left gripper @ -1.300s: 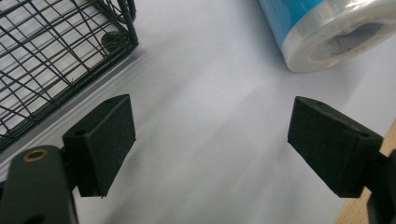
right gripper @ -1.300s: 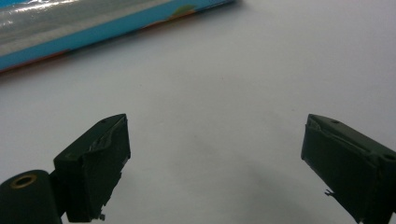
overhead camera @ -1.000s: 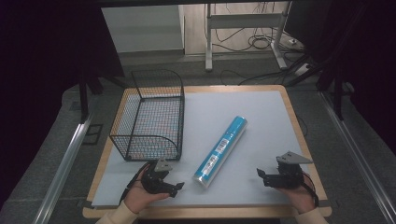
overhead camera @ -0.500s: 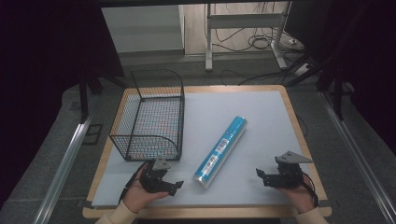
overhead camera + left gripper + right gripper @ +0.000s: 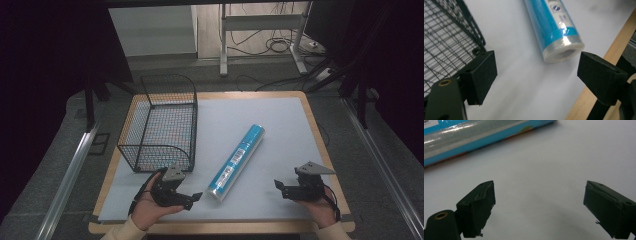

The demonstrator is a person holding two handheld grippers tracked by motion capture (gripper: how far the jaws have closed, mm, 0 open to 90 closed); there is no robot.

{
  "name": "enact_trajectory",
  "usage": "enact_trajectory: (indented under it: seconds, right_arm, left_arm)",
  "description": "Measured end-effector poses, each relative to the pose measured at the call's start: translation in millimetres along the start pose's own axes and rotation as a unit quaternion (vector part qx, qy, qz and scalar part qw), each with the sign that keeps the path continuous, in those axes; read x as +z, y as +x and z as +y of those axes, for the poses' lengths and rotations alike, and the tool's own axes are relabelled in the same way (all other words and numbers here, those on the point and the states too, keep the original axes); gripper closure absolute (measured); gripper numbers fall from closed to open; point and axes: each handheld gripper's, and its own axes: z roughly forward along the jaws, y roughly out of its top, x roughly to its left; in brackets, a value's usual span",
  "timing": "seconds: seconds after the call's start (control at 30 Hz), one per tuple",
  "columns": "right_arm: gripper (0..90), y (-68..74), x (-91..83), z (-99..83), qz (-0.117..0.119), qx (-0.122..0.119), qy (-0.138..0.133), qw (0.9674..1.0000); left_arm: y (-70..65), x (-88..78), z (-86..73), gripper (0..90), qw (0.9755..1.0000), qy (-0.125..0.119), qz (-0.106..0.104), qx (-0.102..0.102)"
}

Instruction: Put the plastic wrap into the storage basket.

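The blue roll [image 5: 235,162] lies on the white mat [image 5: 260,120] of the table, slanted, with its near end towards the person and its far end towards the middle of the mat. The wire basket [image 5: 161,120] stands to its left, apart from it.

Compared with the earlier picture, the left gripper [image 5: 194,199] now stands a little higher in the high view and nearer to the near end of the roll, just beside it but not touching. In the left gripper view the clear end of the roll [image 5: 562,51] shows between the two black jaws, farther off, and the basket corner [image 5: 477,48] is near the left jaw. The jaws have just been closing a little, but they are wide apart and nothing is between the pads.

The right gripper [image 5: 278,186] is at the same place as before, near the front right of the mat, well apart from the roll. Its jaws are wide apart and hold nothing; the roll [image 5: 486,137] lies beyond them.
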Motion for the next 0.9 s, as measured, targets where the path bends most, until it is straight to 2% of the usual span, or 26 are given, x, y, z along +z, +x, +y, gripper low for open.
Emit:
enact_trajectory:
  seconds: [0.17,0.23,0.37,0.53,0.73,0.9]
  right_arm:
    - [10.8,0.5,0.6,-0.4,-0.002,-0.002,0.002,1.0000]
    - [10.8,0.3,1.4,-0.7,0.000,-0.001,0.003,1.0000]
    - [10.8,0.9,0.8,-0.8,-0.001,-0.005,0.002,1.0000]
    - [10.8,1.5,1.1,-0.6,0.000,-0.008,0.003,1.0000]
    - [11.0,0.4,-0.2,-0.2,-0.003,-0.003,-0.001,1.0000]
    - [11.1,-0.5,0.4,-0.4,-0.007,-0.002,0.001,1.0000]
  left_arm:
    - [-4.2,2.0,11.2,16.5,1.0000,0.003,0.000,0.000]
    - [-6.9,3.0,17.7,16.7,1.0000,-0.003,-0.003,-0.001]
    - [-11.6,6.3,23.5,16.8,0.9999,-0.004,-0.007,0.008]
    - [-15.0,8.8,28.5,16.8,0.9999,-0.006,-0.011,0.008]
    - [-18.4,9.1,39.8,17.1,0.9997,-0.012,-0.011,0.017]
    - [-24.3,15.3,50.3,17.1,0.9994,-0.008,-0.013,0.031]
